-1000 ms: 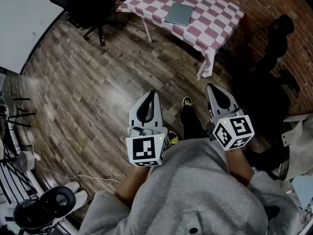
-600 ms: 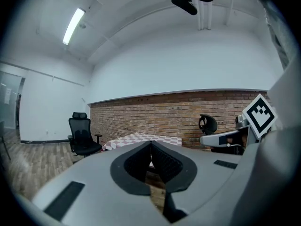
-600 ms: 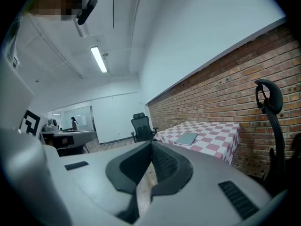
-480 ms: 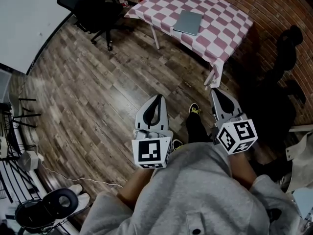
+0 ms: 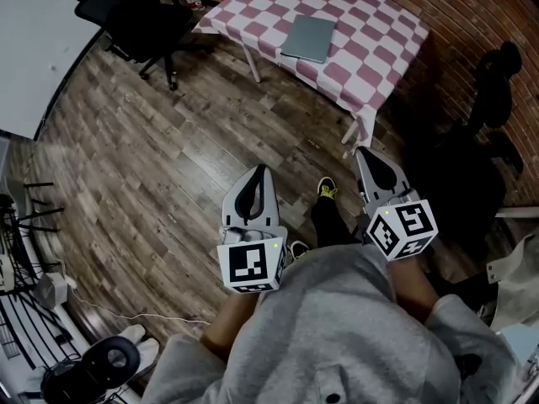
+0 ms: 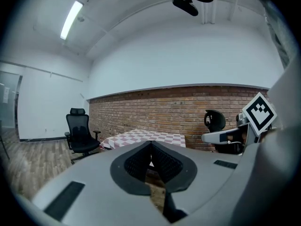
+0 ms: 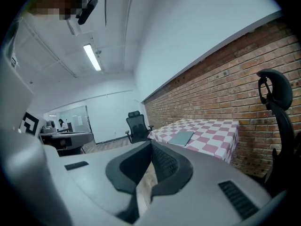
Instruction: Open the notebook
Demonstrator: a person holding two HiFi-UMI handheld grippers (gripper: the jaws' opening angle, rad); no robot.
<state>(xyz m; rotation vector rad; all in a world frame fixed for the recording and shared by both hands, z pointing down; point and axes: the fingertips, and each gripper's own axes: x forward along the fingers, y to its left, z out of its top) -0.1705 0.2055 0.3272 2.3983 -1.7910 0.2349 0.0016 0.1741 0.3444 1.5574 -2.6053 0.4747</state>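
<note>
The left gripper (image 5: pixel 262 173) and the right gripper (image 5: pixel 363 153) point forward side by side, each with its jaws pressed together and nothing between them, exactly as a second ago. What changes is the footing: a yellow-trimmed dark shoe (image 5: pixel 324 187) steps across the wood-plank floor (image 5: pixel 168 141), and the table draped in a pink-and-white checked cloth (image 5: pixel 375 36) slides slightly lower in the head view, which suggests the person is walking toward it. The flat grey closed notebook (image 5: pixel 309 38) lies on that cloth, well apart from both tools. The task seems to be in its approach, with the cover untouched.
</note>
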